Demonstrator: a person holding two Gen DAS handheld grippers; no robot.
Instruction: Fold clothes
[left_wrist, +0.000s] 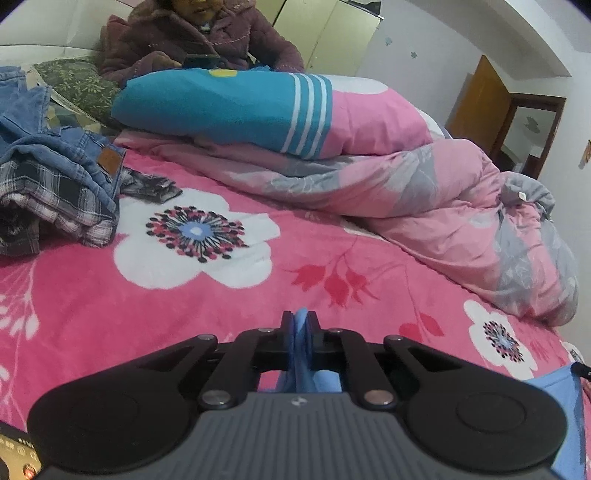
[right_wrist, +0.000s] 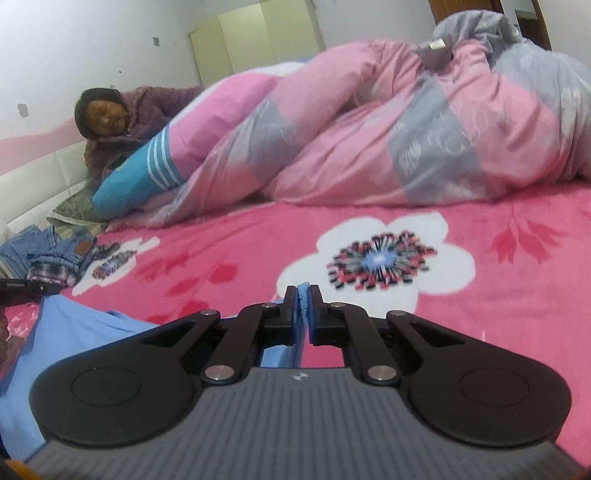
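Big pink fleece bedspread w/ white flower print (left_wrist: 110, 295) fills everything ahead of both sets of jaws. Beyond them, further back, a rumpled pink-and-grey quilt (left_wrist: 461, 221) w/ a teal-striped pink pillow-like roll (left_wrist: 240, 114) on top, and a person in a purple padded coat (left_wrist: 192, 40) at the bed's far end. Off to the left of the left jaws: a pile of blue denim jeans and plaid shirts (left_wrist: 62, 184), bunched more than flat, so I can't call it folded or waiting.

Now the task piece: a light blue cloth garment (right_wrist: 74, 350). Left gripper (left_wrist: 300, 325) has its jaws nipped narrow w/ a fold of that blue fabric between them; right gripper (right_wrist: 303, 299) likewise, jaws pinched tight on a blue edge. Cloth runs down behind and under both tools, spreading left of the right jaws and showing again at the far right of the left jaws.

Progress, my guess: mid-handling, w/ both tools carrying one edge of the garment over the bedspread. Could be spreading it out or bringing a fold across; can't say which.

Hidden: most of the garment sits beneath the gripper bodies, so its shape, type and any creases are unknown. Right view is blurred. Small dark gadget (right_wrist: 22, 288) at the left edge, cut off, can't ID.
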